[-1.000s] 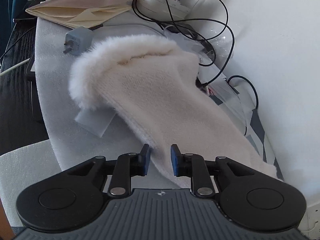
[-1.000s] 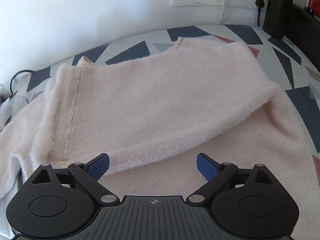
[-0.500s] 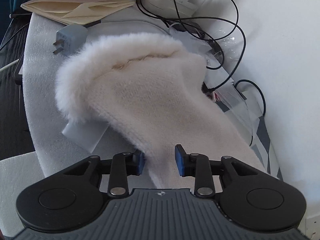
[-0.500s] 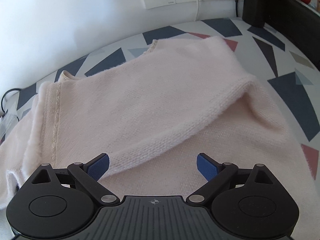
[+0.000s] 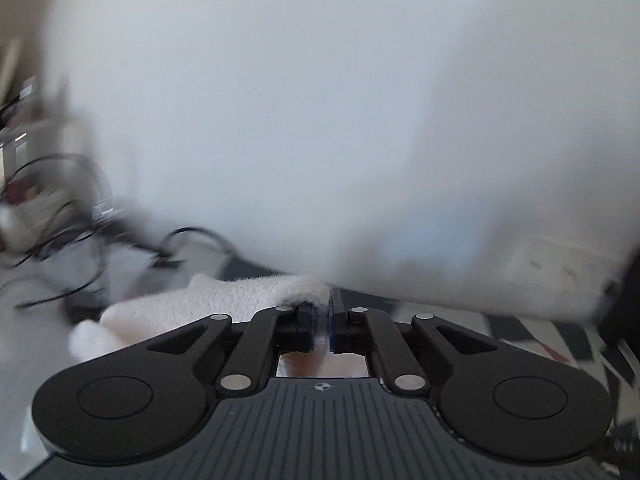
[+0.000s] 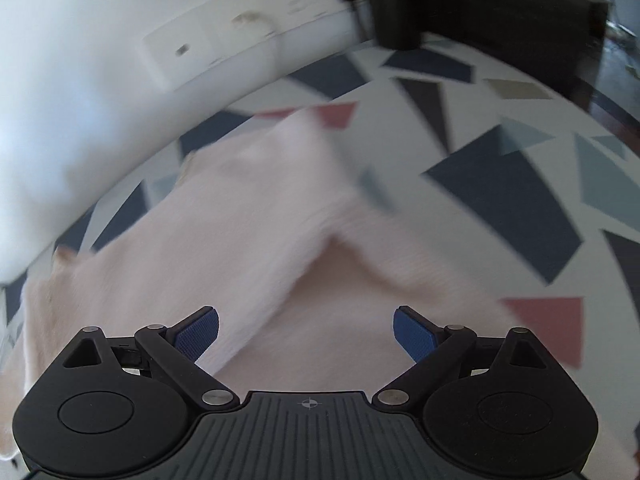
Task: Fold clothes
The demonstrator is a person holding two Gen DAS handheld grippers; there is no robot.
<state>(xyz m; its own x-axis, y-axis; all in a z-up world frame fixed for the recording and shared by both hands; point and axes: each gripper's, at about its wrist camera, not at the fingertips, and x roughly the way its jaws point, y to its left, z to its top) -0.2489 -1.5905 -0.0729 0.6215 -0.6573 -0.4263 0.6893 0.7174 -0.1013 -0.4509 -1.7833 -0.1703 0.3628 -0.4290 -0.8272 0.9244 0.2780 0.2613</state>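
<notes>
Two blue pads of the left gripper [image 5: 320, 326] are pinching almost together on a fold of the fluffy cream sweater [image 5: 224, 296]; the cloth is trailing off to the left, lying near the black cables [image 5: 80, 216] (everything beyond is blurring against the white wall [image 5: 320, 100]). Over in the right wrist view, the right gripper [image 6: 306, 330] is hanging wide apart and holding nothing; the sweater [image 6: 256, 240] is lying partly folded on the patterned tabletop [image 6: 500, 200], just beyond the fingers, with wall sockets [image 6: 240, 36] showing at the far edge.
</notes>
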